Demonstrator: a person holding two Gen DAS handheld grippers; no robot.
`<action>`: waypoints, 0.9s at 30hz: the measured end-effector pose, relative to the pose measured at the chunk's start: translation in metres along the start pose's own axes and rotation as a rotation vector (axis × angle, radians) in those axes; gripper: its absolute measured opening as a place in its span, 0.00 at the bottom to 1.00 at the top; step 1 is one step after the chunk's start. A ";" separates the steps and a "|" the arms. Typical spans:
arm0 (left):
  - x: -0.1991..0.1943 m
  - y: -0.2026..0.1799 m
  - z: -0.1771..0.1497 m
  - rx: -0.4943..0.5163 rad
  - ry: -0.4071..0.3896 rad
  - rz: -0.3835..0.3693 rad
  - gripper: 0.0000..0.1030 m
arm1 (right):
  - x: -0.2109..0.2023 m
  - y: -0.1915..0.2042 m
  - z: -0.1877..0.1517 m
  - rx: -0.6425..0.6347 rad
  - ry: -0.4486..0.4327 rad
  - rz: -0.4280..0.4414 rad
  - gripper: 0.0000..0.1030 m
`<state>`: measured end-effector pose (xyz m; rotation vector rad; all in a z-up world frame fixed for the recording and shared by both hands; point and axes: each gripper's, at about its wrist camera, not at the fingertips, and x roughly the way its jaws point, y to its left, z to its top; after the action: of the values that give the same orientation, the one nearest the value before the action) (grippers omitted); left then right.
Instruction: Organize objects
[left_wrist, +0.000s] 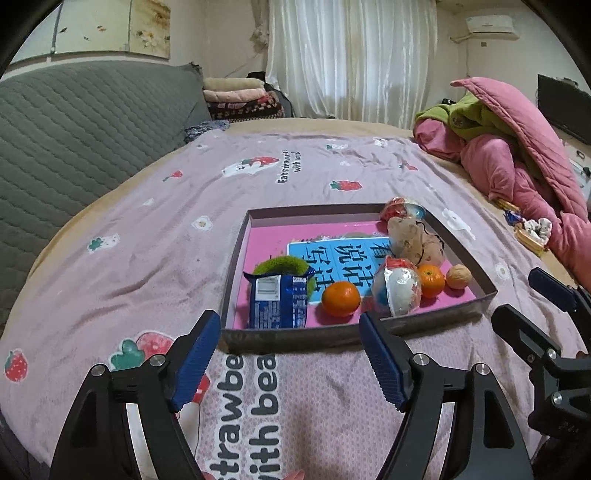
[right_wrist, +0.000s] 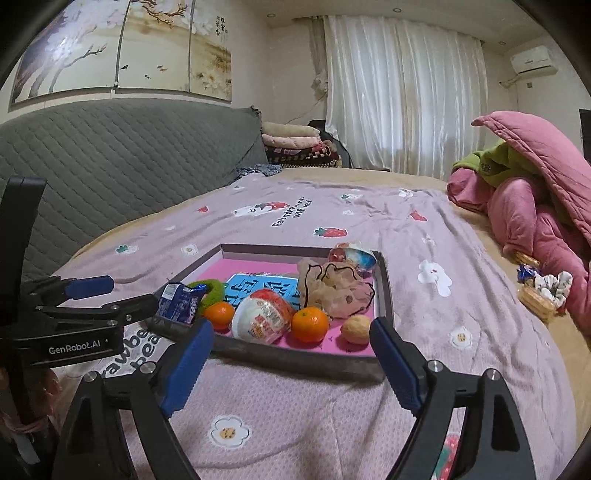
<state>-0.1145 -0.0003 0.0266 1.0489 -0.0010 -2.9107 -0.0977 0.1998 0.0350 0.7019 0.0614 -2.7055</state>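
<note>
Both claws (left_wrist: 290, 325) agape before shallow pink-floored tray (left_wrist: 354, 334) of snacks.

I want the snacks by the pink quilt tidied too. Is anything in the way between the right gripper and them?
Nothing visible blocks it. The right gripper is open and empty, and only bare blanket lies between it and the snacks.

I'm working in a home bedroom. A bed (right_wrist: 369, 229) fills the middle of both views, spread with a lilac strawberry-print blanket (left_wrist: 147, 221). A grey quilted headboard (right_wrist: 110, 155) runs along the left, under a painted blossom panel (right_wrist: 122, 48) at upper left. White curtains (right_wrist: 402, 96) hang at top centre, an air conditioner (right_wrist: 533, 61) sits upper right, and pink quilts (left_wrist: 517, 155) are heaped on the right.
</note>
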 end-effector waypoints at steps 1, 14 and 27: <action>-0.002 0.001 -0.002 -0.003 -0.003 0.000 0.76 | -0.002 0.001 -0.001 0.000 -0.001 -0.005 0.84; -0.013 0.003 -0.032 -0.033 0.010 0.043 0.76 | -0.016 0.016 -0.020 -0.011 0.019 -0.049 0.84; -0.018 0.001 -0.051 -0.016 0.032 0.015 0.76 | -0.023 0.018 -0.036 0.026 0.043 -0.076 0.84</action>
<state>-0.0676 -0.0001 -0.0014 1.0886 0.0151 -2.8750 -0.0559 0.1952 0.0151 0.7804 0.0648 -2.7684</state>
